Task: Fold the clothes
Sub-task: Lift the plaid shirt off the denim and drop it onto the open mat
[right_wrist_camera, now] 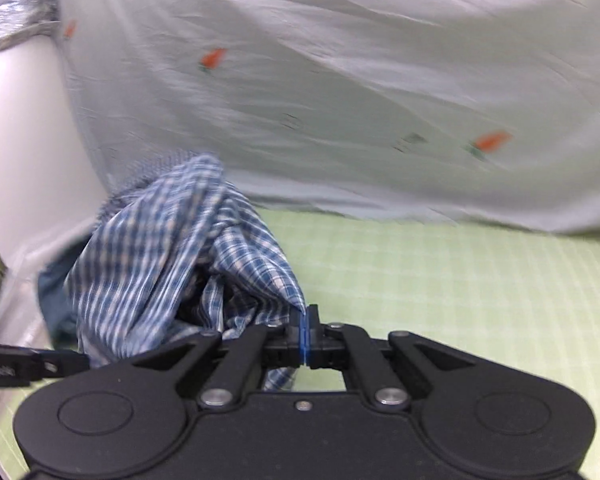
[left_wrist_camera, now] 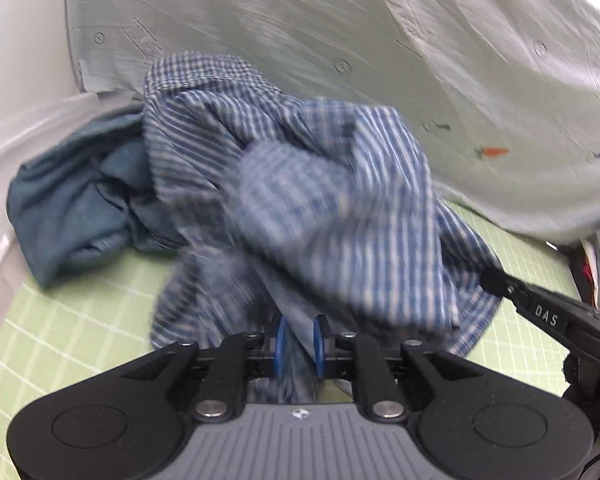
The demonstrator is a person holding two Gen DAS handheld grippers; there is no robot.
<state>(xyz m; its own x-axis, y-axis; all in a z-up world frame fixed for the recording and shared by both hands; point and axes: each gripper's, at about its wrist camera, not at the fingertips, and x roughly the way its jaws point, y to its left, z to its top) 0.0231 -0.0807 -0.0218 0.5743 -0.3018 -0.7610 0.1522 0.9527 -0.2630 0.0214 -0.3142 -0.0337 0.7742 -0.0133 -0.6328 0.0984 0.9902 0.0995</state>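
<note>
Checked shirt [left_wrist_camera: 324,200] bunched on green grid mat [left_wrist_camera: 80,320], over blue garment [left_wrist_camera: 80,208]; left gripper [left_wrist_camera: 300,344] apparently clamps its cloth, right gripper [right_wrist_camera: 305,340] pinches a corner; no container visible.

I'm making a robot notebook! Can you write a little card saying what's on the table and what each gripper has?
Held cloth: blue checked shirt, bunched up
Left gripper: closed on the shirt's fabric
Right gripper: shut on a shirt edge
Behind: pale cloth with carrots
Beside: plain blue garment
Surface: green grid mat
</note>
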